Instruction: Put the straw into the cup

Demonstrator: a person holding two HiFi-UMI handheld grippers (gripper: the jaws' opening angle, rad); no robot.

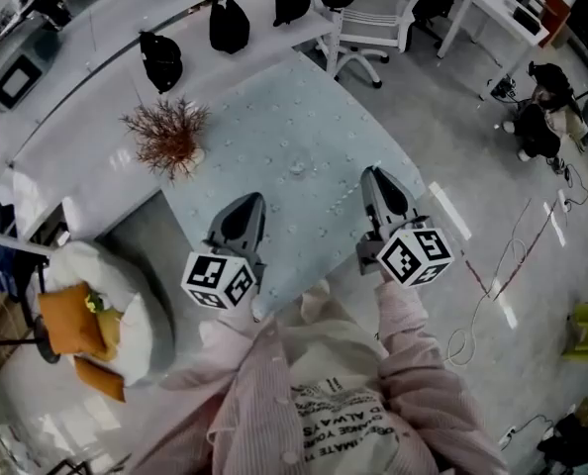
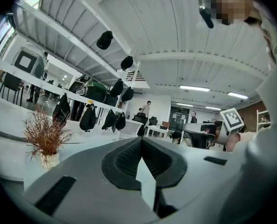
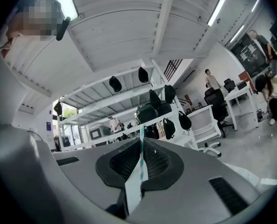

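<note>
Straw [image 3: 137, 176], white-and-teal strip, sits pinched between near-closed jaws of right tool [image 3: 141, 141], tip poking past them. Left tool [image 2: 141, 141] jaws meet at tips; we cannot identify pale sliver behind them. Both hover above table [image 1: 274, 137].

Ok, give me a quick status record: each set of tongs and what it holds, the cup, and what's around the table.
left tongs: closed on a plain white strip; can't tell what it is
right tongs: closed on the straw, white with teal marks, tip poking past them
cup: not made out in any view
table: pale blue cloth; both tongs over its near edge
beside table: dried plant on the white counter
</note>
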